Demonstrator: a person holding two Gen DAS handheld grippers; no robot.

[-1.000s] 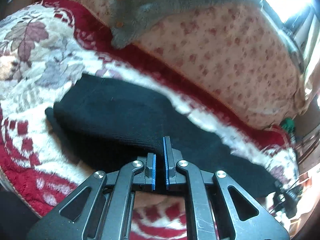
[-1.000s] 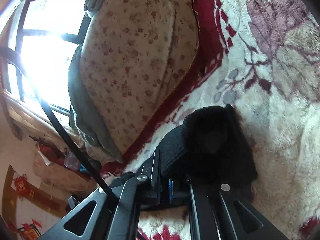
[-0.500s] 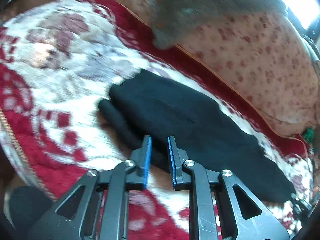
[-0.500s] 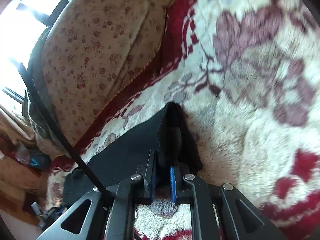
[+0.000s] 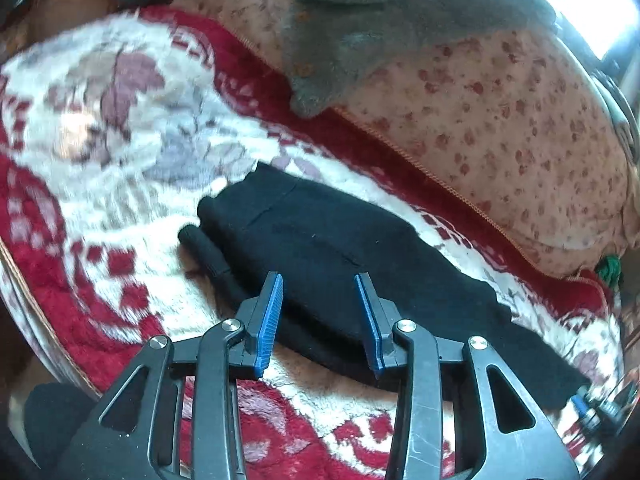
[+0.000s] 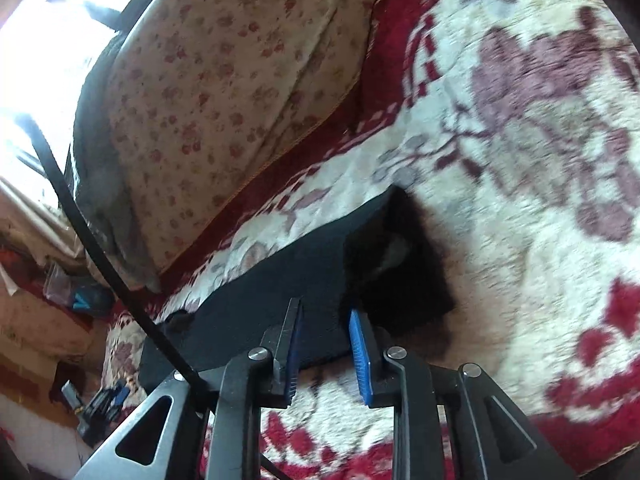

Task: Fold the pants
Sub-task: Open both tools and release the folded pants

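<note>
The black pants lie folded lengthwise on the red and white floral blanket. My left gripper is open and empty, its blue pads just above the near edge of the pants at one end. In the right wrist view the pants show with their other end bunched and gaping. My right gripper is open and empty, its jaws either side of the cloth's near edge without holding it.
A floral cushion runs along the back with a grey garment draped over it. The cushion also shows in the right wrist view. A black cable crosses the right wrist view. The blanket's edge drops off at lower left.
Both grippers have opened and let go of the pants, which now lie flat on the blanket. Both have drawn back a little from the cloth.
</note>
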